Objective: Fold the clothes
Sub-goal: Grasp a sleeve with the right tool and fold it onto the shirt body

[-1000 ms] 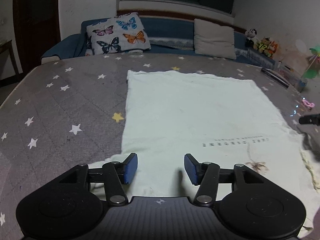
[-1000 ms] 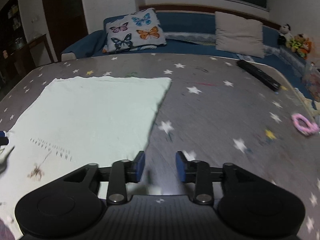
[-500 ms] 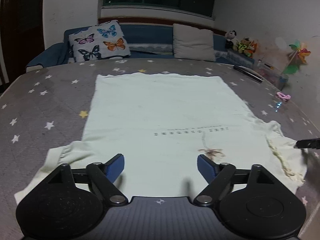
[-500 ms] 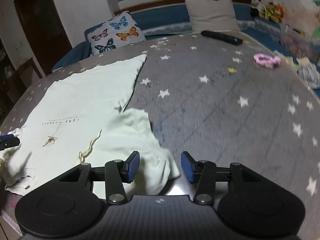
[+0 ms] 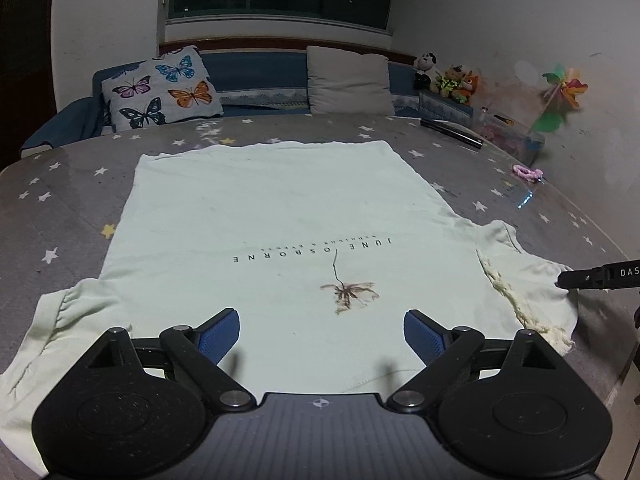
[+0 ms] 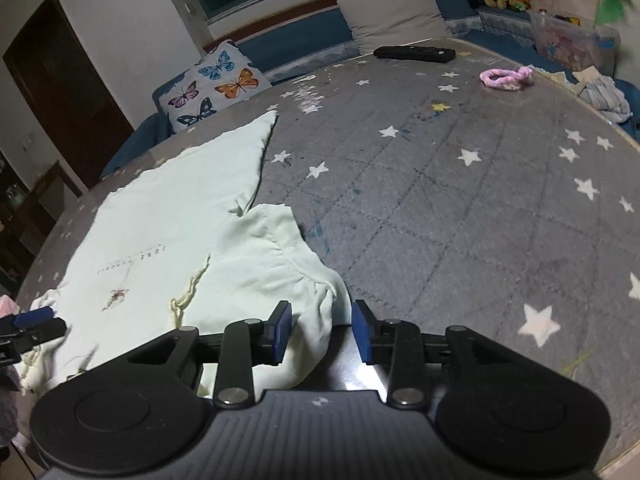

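A pale green T-shirt point(image 5: 272, 224) lies flat on the grey star-print bed cover point(image 5: 60, 216), collar end toward me, with the print "JUNE OSBORNE" and a small brown motif. My left gripper point(image 5: 321, 338) is open wide and hovers over the collar end, empty. My right gripper point(image 6: 322, 332) is open above the shirt's right sleeve point(image 6: 280, 264), which lies rumpled at the bed's near edge. The right gripper's tip also shows at the right edge of the left wrist view point(image 5: 596, 278), by that sleeve.
A butterfly pillow point(image 5: 160, 88) and a beige pillow point(image 5: 348, 80) stand at the back. A black remote point(image 6: 414, 54), a pink hair tie point(image 6: 506, 78) and a toy box point(image 6: 572, 44) lie on the right. The bed's near edge is just below the grippers.
Both grippers have pulled back toward the shirt's collar end. The left gripper has opened wider. The right gripper has moved from the hem side to over the right sleeve.
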Demonstrator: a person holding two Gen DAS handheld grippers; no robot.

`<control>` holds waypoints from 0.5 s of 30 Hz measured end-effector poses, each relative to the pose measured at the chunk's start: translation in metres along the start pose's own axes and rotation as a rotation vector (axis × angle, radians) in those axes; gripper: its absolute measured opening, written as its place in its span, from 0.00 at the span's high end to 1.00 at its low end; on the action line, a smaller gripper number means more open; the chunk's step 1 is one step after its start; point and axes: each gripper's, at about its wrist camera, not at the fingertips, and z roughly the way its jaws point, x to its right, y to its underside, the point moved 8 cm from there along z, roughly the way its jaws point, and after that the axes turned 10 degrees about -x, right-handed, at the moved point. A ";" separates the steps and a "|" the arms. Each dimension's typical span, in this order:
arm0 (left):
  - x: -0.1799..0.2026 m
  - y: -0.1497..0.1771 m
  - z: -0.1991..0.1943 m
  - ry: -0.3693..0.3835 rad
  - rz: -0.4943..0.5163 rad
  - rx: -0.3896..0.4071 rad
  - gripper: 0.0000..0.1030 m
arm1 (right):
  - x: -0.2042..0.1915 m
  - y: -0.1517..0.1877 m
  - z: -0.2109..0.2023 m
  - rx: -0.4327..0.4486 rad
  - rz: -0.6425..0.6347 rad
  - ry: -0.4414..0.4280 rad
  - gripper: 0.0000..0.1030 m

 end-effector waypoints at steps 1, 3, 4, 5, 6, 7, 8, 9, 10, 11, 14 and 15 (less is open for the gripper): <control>0.001 0.001 0.000 0.002 0.001 -0.001 0.11 | 0.000 0.000 0.000 0.002 0.008 -0.006 0.76; 0.005 0.001 0.001 0.008 0.005 -0.004 0.09 | -0.001 0.000 -0.001 0.001 0.031 -0.038 0.88; 0.007 0.002 0.001 0.011 0.007 -0.005 0.09 | -0.002 -0.001 -0.003 0.007 0.037 -0.046 0.88; 0.009 0.002 0.001 0.014 0.010 -0.006 0.09 | -0.004 -0.003 -0.007 0.021 0.035 -0.051 0.89; 0.011 0.002 0.002 0.018 0.016 -0.007 0.09 | -0.007 -0.005 -0.011 0.035 0.033 -0.056 0.90; 0.014 0.003 0.003 0.022 0.023 -0.010 0.08 | -0.011 -0.007 -0.016 0.049 0.028 -0.062 0.90; 0.017 0.003 0.004 0.024 0.030 -0.012 0.08 | -0.017 -0.010 -0.021 0.063 0.014 -0.071 0.90; 0.019 0.004 0.005 0.025 0.036 -0.013 0.08 | -0.025 -0.013 -0.027 0.076 -0.010 -0.079 0.90; 0.021 0.004 0.006 0.024 0.042 -0.013 0.08 | -0.034 -0.016 -0.031 0.085 -0.038 -0.088 0.90; 0.023 0.004 0.007 0.024 0.046 -0.014 0.08 | -0.043 -0.019 -0.036 0.094 -0.067 -0.097 0.90; 0.026 0.006 0.008 0.029 0.050 -0.015 0.08 | -0.075 -0.024 -0.043 0.106 -0.160 -0.131 0.91; 0.026 0.006 0.008 0.030 0.049 -0.015 0.08 | -0.087 -0.025 -0.044 0.104 -0.192 -0.145 0.91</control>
